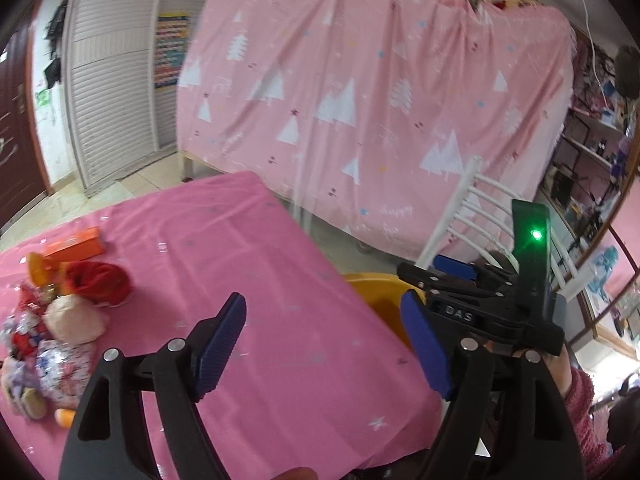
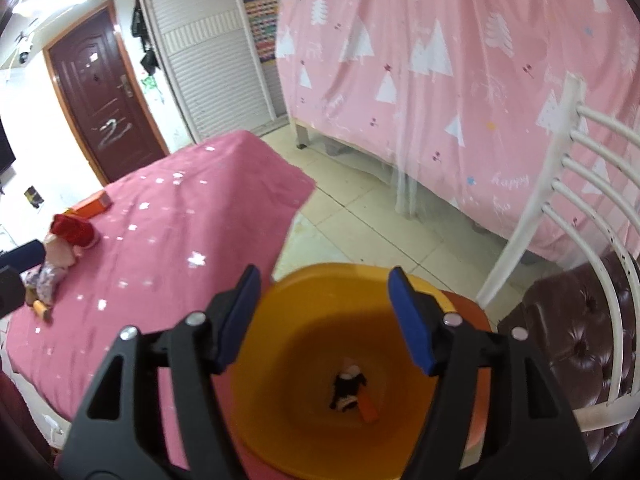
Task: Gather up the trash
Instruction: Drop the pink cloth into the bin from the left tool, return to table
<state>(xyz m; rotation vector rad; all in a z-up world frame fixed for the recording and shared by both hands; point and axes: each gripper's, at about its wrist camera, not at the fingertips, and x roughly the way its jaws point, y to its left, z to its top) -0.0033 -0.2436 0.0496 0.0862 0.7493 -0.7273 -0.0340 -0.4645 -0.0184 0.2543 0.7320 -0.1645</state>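
Observation:
My left gripper (image 1: 324, 340) is open and empty above the pink-clothed table (image 1: 280, 264). A heap of trash (image 1: 56, 332) lies at the table's left: crinkled wrappers, a red cloth item, a pale lump and an orange box (image 1: 76, 243). My right gripper (image 2: 322, 316) is open and empty over an orange bin (image 2: 304, 360) beside the table. A small black-and-white scrap with an orange piece (image 2: 352, 394) lies at the bin's bottom. The right gripper also shows in the left wrist view (image 1: 452, 280), above the bin's rim (image 1: 376, 280).
A white chair (image 2: 576, 208) with a dark padded seat stands right of the bin. A bed frame draped in a pink sheet (image 2: 460, 60) fills the back. Tiled floor (image 2: 360, 216) lies between. A dark door (image 2: 104, 92) and a white louvred wardrobe (image 2: 212, 68) stand at the far left.

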